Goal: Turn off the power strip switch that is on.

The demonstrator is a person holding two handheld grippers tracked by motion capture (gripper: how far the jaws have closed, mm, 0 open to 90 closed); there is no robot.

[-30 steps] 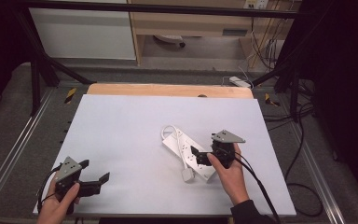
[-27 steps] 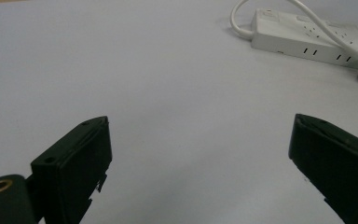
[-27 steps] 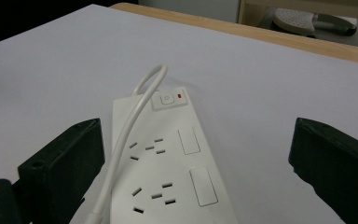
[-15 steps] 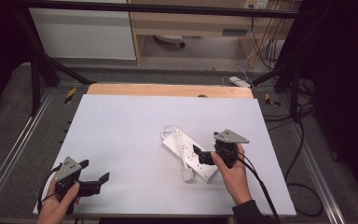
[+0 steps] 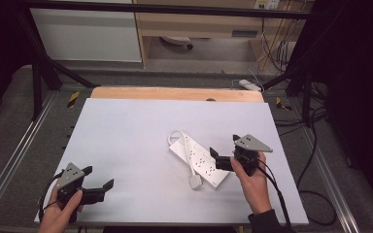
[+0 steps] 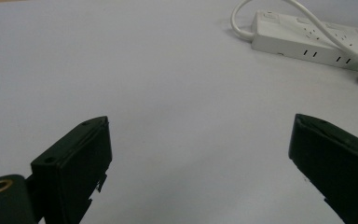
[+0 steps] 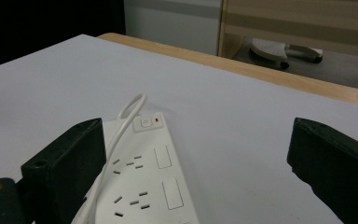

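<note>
The right gripper (image 5: 222,156) has drawn back a little toward the near right edge of the table (image 5: 126,131) over the last second, and its jaws stand wide apart with nothing between them. Just beyond them lies the white power strip (image 5: 199,158), flat and slanted, at the right of the middle of the table; in the right gripper view its switch end (image 7: 149,122) points away. Its cord (image 5: 187,150) loops at the far end and runs back over the sockets to the plug (image 5: 194,182) near the front. The left gripper (image 5: 98,186) hovers, also wide open, at the near left corner, well apart. The small retreat suggests lining up for a grasp, not one yet made.
</note>
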